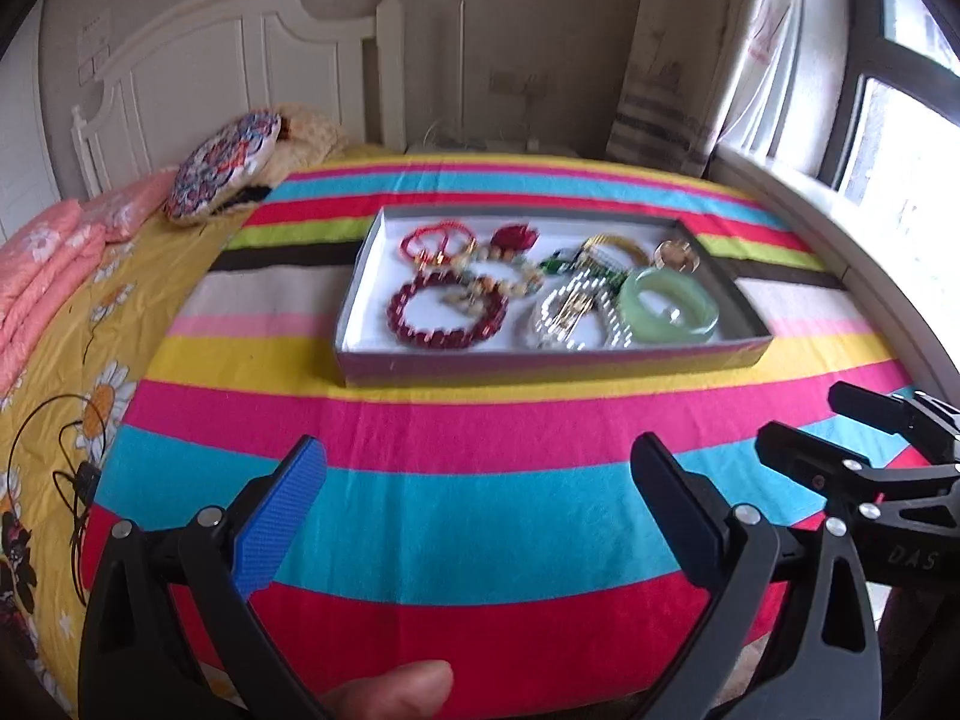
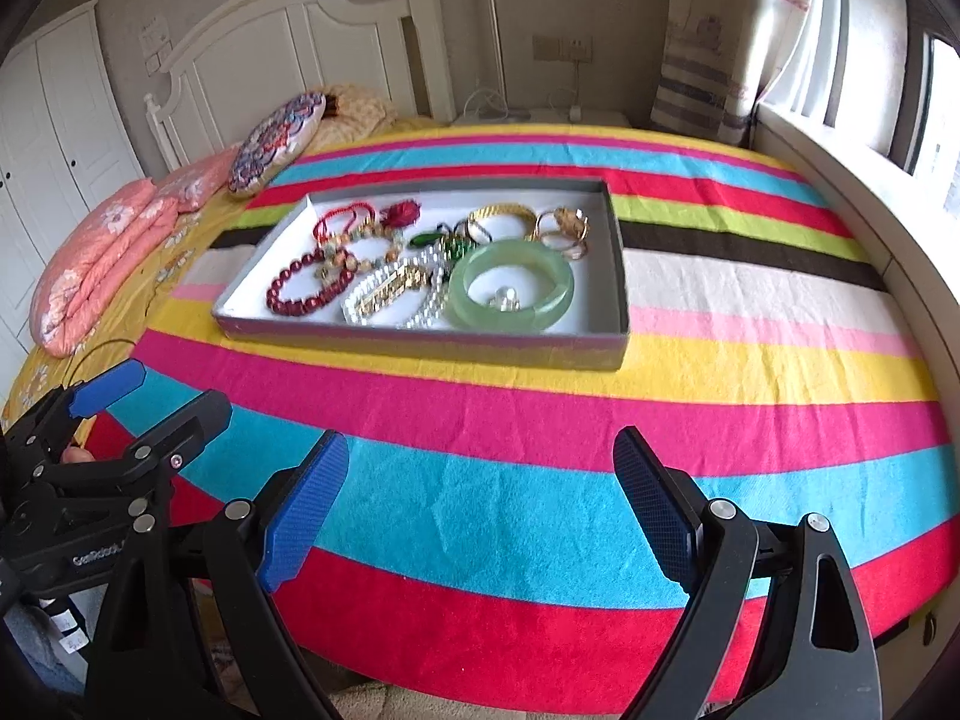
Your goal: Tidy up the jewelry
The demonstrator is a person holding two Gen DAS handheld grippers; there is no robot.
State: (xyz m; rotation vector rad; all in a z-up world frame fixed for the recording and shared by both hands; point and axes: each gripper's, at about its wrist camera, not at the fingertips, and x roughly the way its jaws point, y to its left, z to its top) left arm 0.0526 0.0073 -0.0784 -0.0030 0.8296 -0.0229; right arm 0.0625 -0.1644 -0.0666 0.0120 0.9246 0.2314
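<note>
A shallow grey tray (image 1: 540,363) (image 2: 420,348) lies on the striped blanket, holding a jumble of jewelry. Inside are a pale green bangle (image 1: 630,303) (image 2: 510,319), a dark red bead bracelet (image 1: 399,315) (image 2: 277,294), a clear crystal bracelet (image 1: 576,312) (image 2: 384,294), a gold bracelet (image 1: 618,243) (image 2: 501,213) and gold rings (image 1: 675,252) (image 2: 567,228). My left gripper (image 1: 477,456) (image 2: 177,390) hovers open over the near blanket, well short of the tray. Beside it, my right gripper (image 2: 480,443) (image 1: 804,417) is open too, holding nothing.
The striped blanket (image 2: 720,300) covers a bed with a white headboard (image 2: 312,30). A round patterned cushion (image 1: 222,165) and folded pink bedding (image 2: 102,264) lie at the far left. A window ledge (image 2: 870,228) runs along the right. A thumb (image 1: 396,690) shows at the bottom.
</note>
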